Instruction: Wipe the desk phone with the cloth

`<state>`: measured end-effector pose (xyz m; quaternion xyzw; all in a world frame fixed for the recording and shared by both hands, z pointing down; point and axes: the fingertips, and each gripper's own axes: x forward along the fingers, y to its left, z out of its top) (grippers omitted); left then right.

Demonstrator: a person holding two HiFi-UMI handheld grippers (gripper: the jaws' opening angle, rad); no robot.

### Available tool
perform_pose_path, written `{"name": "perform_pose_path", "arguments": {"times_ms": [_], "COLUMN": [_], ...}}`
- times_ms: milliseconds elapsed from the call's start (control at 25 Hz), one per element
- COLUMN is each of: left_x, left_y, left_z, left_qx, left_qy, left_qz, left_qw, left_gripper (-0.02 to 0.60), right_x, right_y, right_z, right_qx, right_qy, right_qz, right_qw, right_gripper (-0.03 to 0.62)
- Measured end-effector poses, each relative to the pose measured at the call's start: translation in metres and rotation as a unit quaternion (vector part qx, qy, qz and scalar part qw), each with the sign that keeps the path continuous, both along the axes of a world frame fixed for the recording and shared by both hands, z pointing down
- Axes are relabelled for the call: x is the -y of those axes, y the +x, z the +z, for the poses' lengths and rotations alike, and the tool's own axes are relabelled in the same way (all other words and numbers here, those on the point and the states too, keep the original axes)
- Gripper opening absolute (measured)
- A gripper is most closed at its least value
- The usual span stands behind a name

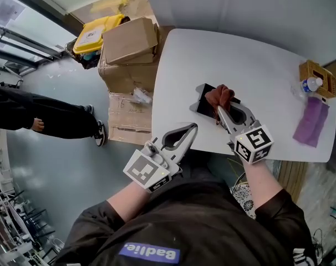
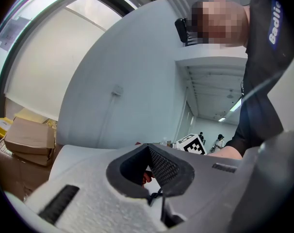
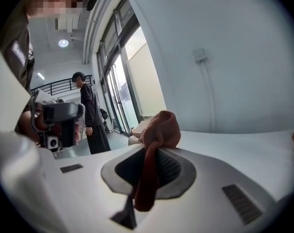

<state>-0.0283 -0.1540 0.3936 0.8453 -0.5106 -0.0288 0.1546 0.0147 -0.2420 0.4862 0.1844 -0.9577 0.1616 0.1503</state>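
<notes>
The black desk phone lies on the white table, near its front edge. A bunched red-brown cloth rests on top of the phone, and my right gripper is shut on it. In the right gripper view the cloth bulges out past the jaw tips, with a strip hanging back between them. My left gripper hovers at the table's front edge, left of the phone. It is shut and holds nothing. The phone is partly hidden by the cloth.
A purple cloth lies at the table's right end, beside a wicker basket with a bottle. Cardboard boxes and a yellow bin stand left of the table. A person stands on the floor further left.
</notes>
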Motion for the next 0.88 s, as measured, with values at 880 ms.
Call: {"name": "perform_pose_path", "arguments": {"times_ms": [880], "left_x": [0.011], "left_y": [0.009], "left_z": [0.008], "left_qx": [0.002], "left_qy": [-0.049], "left_qz": [0.002], "left_qw": [0.9988], "left_gripper": [0.002], "right_x": [0.039], "right_y": [-0.029], "right_z": [0.104], "right_qx": [-0.074], "right_qy": [-0.009], "right_qz": [-0.009], "right_qw": [0.997], "right_gripper": [0.049]}}
